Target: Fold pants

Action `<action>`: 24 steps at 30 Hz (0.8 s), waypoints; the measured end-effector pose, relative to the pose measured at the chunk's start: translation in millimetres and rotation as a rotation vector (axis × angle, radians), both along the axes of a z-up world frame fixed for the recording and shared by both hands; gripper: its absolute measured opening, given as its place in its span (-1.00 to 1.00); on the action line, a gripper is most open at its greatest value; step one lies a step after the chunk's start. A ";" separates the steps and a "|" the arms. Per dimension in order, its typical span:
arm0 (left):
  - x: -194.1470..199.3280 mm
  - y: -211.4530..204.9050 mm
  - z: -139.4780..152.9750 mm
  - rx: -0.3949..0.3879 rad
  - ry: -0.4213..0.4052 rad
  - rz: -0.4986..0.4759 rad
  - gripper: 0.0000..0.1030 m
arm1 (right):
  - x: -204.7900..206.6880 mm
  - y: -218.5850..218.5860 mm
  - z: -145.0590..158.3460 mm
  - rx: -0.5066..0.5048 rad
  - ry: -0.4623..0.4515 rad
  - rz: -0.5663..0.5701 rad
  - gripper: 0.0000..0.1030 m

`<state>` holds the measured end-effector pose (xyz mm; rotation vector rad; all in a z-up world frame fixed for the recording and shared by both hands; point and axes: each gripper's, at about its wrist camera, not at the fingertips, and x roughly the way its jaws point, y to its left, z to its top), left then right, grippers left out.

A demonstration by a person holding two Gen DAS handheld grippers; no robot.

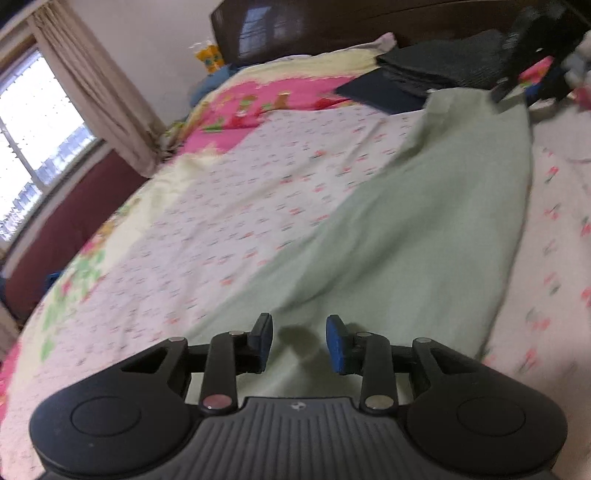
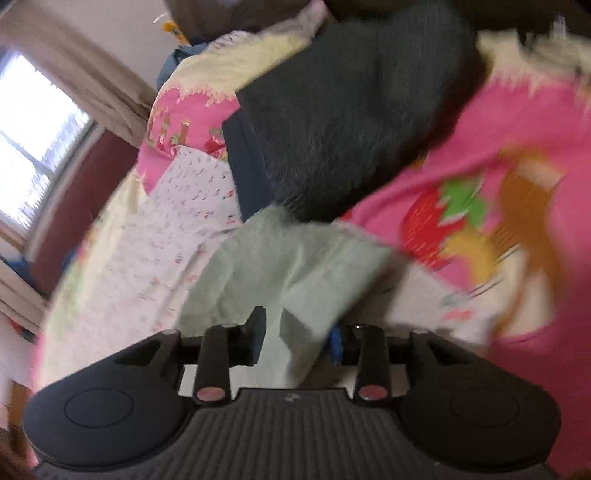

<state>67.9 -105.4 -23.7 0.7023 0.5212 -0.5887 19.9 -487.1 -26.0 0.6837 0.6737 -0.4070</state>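
Observation:
Pale green pants (image 1: 399, 236) lie stretched out on the patterned bedsheet (image 1: 236, 206), reaching from my left gripper to the far side. My left gripper (image 1: 299, 341) is open and empty just above the near end of the pants. In the right wrist view the far end of the pants (image 2: 291, 266) lies between the fingers of my right gripper (image 2: 295, 339), which stands open with cloth in the gap; the view is blurred. The right gripper also shows in the left wrist view (image 1: 517, 77), at the far end of the pants.
Folded dark clothes (image 1: 424, 74) are stacked near the dark headboard (image 1: 295, 26); they also show in the right wrist view (image 2: 354, 110). A pink cartoon-print blanket (image 2: 498, 177) lies beside them. A window with curtains (image 1: 44, 133) is on the left.

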 end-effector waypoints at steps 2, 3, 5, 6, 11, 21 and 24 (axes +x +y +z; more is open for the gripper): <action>6.8 12.5 2.5 -0.014 0.004 0.030 -0.07 | -5.4 22.1 14.5 -0.151 0.014 0.038 -0.31; 11.3 17.6 3.8 -0.018 0.000 0.036 -0.07 | 0.2 36.4 22.1 -0.207 0.006 0.106 -0.31; 21.8 23.9 5.6 0.004 -0.037 0.030 -0.07 | 24.3 69.3 32.2 -0.255 -0.003 0.289 -0.31; 28.1 26.9 6.7 0.020 -0.049 0.025 -0.07 | 41.5 91.2 36.2 -0.266 -0.017 0.403 -0.31; 55.5 45.2 8.8 0.101 -0.017 -0.062 -0.02 | 131.4 189.2 37.3 -0.321 -0.066 0.911 -0.38; 98.6 64.6 -7.1 0.193 0.119 -0.181 0.00 | 205.5 272.2 -10.6 -0.347 0.128 1.355 -0.33; 106.0 66.7 -5.5 0.192 0.141 -0.199 0.02 | 204.8 278.3 -18.1 -0.389 0.159 1.390 -0.33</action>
